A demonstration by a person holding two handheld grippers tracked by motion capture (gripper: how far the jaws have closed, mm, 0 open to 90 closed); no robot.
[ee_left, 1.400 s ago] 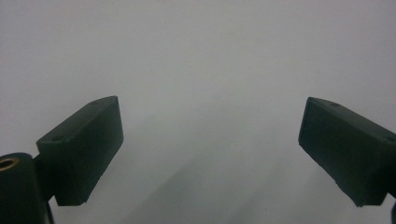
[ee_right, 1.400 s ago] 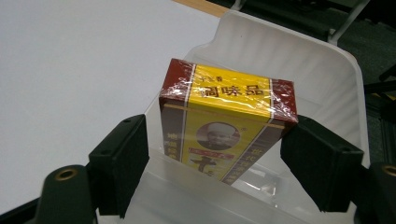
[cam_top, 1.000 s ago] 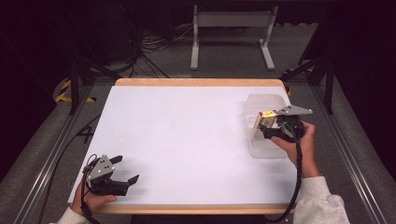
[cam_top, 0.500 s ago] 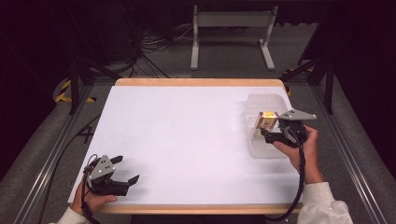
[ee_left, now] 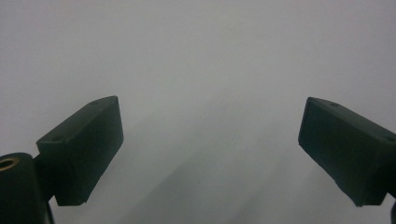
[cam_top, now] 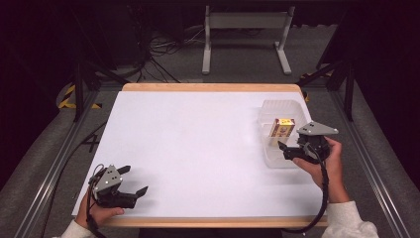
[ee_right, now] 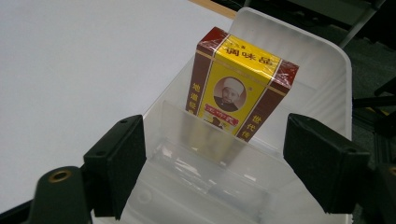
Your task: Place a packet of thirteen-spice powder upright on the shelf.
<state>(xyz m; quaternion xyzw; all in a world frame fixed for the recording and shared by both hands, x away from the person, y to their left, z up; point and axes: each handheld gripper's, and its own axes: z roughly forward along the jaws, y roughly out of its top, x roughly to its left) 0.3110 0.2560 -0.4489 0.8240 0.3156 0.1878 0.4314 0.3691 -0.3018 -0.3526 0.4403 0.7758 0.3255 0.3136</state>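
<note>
both pairs of jaws are held wide apart and empty — the right gripper (cam_top: 286,149) at the clear bin (cam_top: 292,106) near the table's (cam_top: 198,129) right edge, where a yellow-and-maroon box (ee_right: 241,86) is stood upright, the left gripper (cam_top: 133,179) low over bare white surface at the near-left corner.

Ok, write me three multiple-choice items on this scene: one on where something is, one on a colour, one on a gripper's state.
1. Where does the box stand?
A. inside the clear plastic container
B. on the bare white table by the left gripper
C. on the floor

2. What colours is the box's front?
A. blue and white
B. yellow and dark red
C. green and black

3. How is the right gripper?
A. shut on the box
B. shut on nothing
C. open, clear of the box

Answers: 1 A, the translucent walls rise around its base. 2 B, a yellow panel sits between dark red bands. 3 C, both jaws stand wide apart, short of the box.
</note>
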